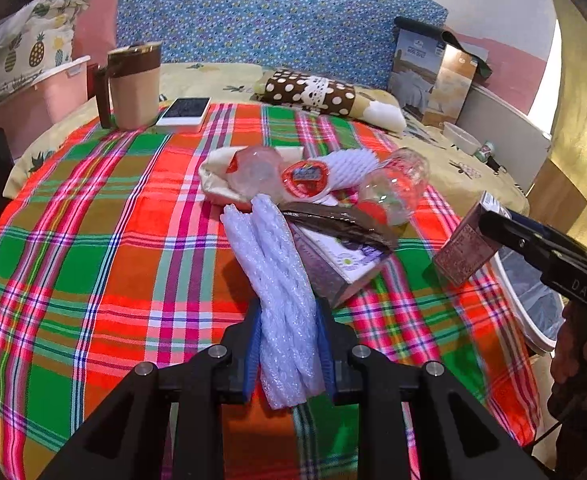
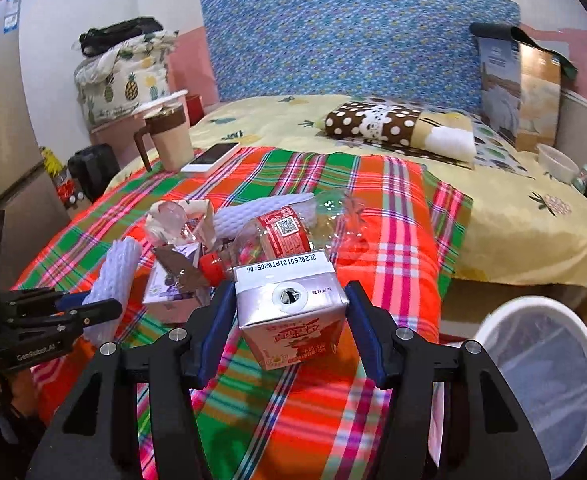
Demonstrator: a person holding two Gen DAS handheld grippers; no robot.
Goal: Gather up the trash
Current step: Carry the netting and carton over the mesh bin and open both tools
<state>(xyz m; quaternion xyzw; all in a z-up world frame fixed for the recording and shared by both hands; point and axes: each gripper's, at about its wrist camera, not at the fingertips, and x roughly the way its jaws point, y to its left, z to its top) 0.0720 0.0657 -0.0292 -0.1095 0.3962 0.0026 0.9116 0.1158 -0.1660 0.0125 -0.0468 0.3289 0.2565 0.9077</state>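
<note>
My left gripper [image 1: 289,320] is shut on a white foam net sleeve [image 1: 273,256], which sticks out forward over the plaid cloth [image 1: 105,248]. My right gripper [image 2: 289,300] is shut on a silver and red drink carton [image 2: 293,320], held tilted just above the cloth; the carton [image 1: 465,248] also shows at the right of the left wrist view. Behind lies a trash pile: a purple carton [image 1: 341,264], a brown wrapper [image 1: 341,224], a clear bottle [image 1: 397,188], a red-lidded cup [image 1: 305,178] and another foam net [image 1: 353,164].
A white-rimmed bin with a clear liner [image 2: 541,380] stands below the bed's right edge. A brown mug [image 1: 133,84] and a phone [image 1: 183,112] sit at the cloth's far left corner. A spotted pillow [image 1: 313,94], a box [image 1: 433,76] and a white bowl [image 2: 557,164] lie beyond.
</note>
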